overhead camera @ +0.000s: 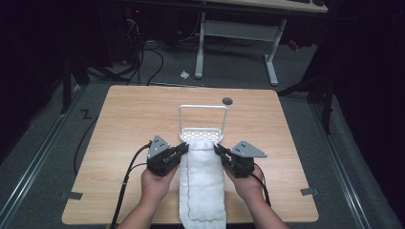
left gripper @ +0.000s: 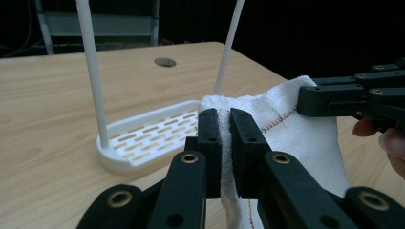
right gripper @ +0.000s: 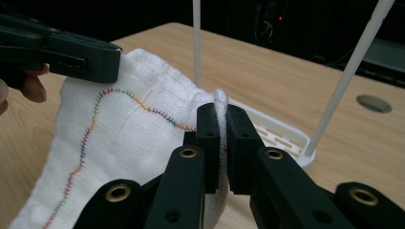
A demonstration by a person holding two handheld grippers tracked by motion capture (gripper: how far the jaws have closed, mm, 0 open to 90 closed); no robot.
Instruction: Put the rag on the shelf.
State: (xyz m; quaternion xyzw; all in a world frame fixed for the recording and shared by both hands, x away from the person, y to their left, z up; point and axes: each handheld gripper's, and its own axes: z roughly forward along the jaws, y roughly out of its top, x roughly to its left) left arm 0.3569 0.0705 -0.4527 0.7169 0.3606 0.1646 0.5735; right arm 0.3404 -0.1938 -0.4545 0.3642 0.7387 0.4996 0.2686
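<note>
Because each of the 2 far corners of the white woven cloth with multicoloured stitching [overhead camera: 202,183] is pinched between clamped jaws, the left gripper [overhead camera: 182,149] and right gripper [overhead camera: 218,149] hold its edge spread, apparently for draping over the white wire-framed rack [overhead camera: 203,110], its tail lying on the wooden table [overhead camera: 129,124].

A square light-wood table with rounded corners [overhead camera: 124,124] stood on grey carpeted floor [overhead camera: 38,143], a small round dark hole [overhead camera: 227,100] near its far edge. Beyond it stood a second desk on white metal legs [overhead camera: 200,47], with black cables [overhead camera: 143,62] trailing over the carpet. A metal floor rail [overhead camera: 33,167] ran alongside. The surrounding room lay dark.
</note>
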